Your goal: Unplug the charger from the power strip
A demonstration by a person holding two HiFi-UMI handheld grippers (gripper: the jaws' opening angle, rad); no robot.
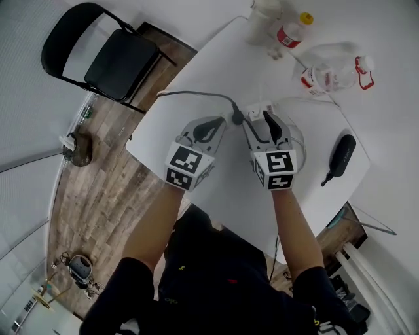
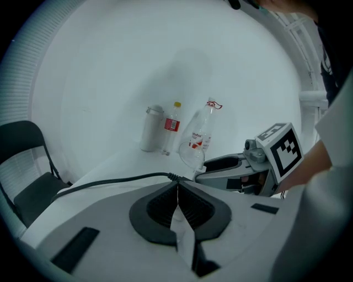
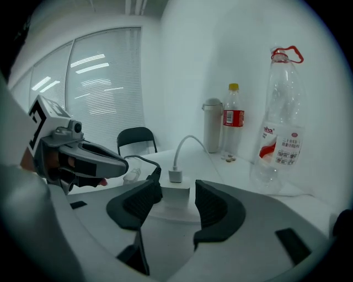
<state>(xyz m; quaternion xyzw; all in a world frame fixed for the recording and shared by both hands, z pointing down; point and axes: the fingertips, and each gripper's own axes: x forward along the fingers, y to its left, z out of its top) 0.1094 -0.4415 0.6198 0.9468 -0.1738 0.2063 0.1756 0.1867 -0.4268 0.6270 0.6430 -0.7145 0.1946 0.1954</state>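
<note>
A small white power strip (image 1: 257, 110) lies on the white table (image 1: 216, 190). A white plug (image 3: 175, 175) with a white cable stands on top of the strip, and a black plug (image 3: 154, 175) with a dark cable (image 1: 193, 95) enters its left side. My right gripper (image 3: 176, 201) is open, its pads either side of the strip's (image 3: 176, 194) near end without pressing it. My left gripper (image 2: 177, 190) is shut on nothing, close to the dark cable (image 2: 110, 180). In the head view the left gripper (image 1: 219, 123) and right gripper (image 1: 262, 121) flank the strip.
A clear bottle with a red label (image 1: 327, 75) lies at the back right. A yellow-capped bottle (image 1: 292, 31) and a white flask (image 1: 262, 19) stand behind it. A black oblong object (image 1: 340, 156) lies to the right. A black folding chair (image 1: 108, 55) stands beyond the table's left edge.
</note>
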